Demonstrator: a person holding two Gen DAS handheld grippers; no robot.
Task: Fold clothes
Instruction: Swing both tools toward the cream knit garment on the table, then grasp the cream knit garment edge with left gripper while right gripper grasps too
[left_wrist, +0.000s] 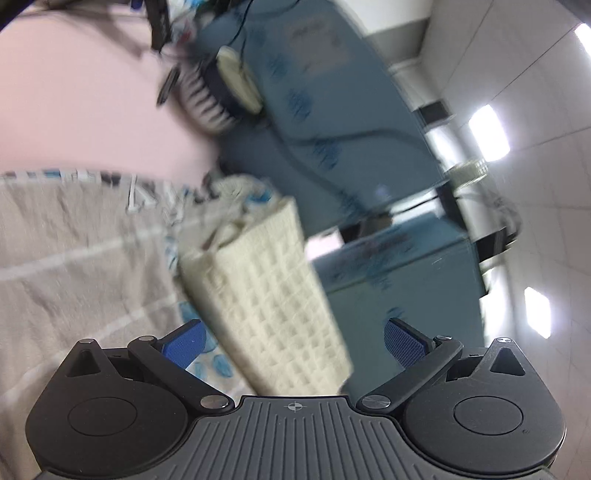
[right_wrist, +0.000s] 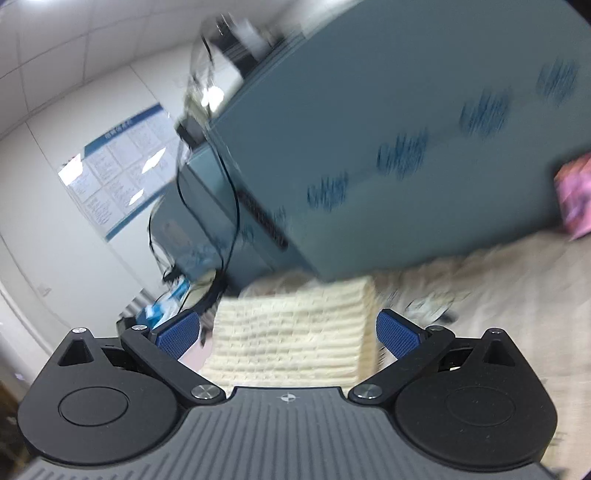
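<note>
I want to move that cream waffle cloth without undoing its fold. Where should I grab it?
Probably the thick folded end of the waffle cloth, coming straight in from the near side with the right gripper. Its open fingers already flank that edge, and clamping all layers there should keep the fold together.

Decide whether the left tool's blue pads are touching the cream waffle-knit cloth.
Apart. The left wrist view shows both pads spread wide, with gaps beside the cream waffle-knit cloth.
</note>
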